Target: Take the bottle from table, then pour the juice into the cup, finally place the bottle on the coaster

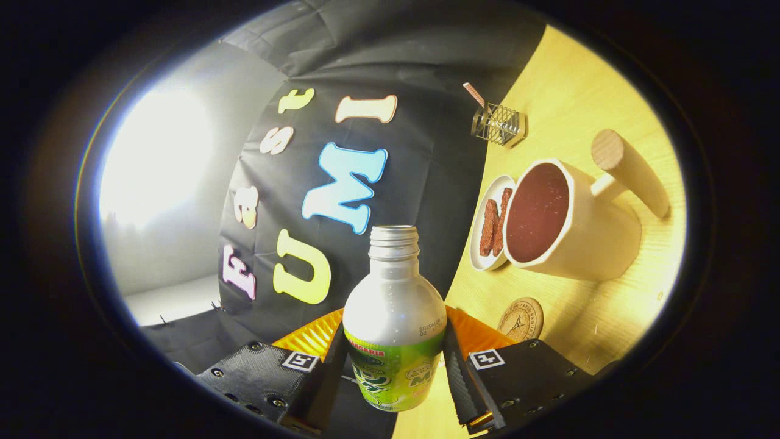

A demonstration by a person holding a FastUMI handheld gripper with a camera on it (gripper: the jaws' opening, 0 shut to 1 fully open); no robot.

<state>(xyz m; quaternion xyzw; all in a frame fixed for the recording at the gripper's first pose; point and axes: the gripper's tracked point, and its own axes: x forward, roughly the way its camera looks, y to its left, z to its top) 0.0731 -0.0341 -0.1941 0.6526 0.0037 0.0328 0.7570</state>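
A wooden table (585, 79) carries a cup (585, 225), a small plate (484, 210), a coaster (521, 319) and a wire basket (499, 125).

Glare blows out booth side; warm light on table (573, 73); fisheye-bent edges.

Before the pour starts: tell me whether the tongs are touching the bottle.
Touching. In the gripper view both fingers of the tongs press against the bottle sides, no gap showing.
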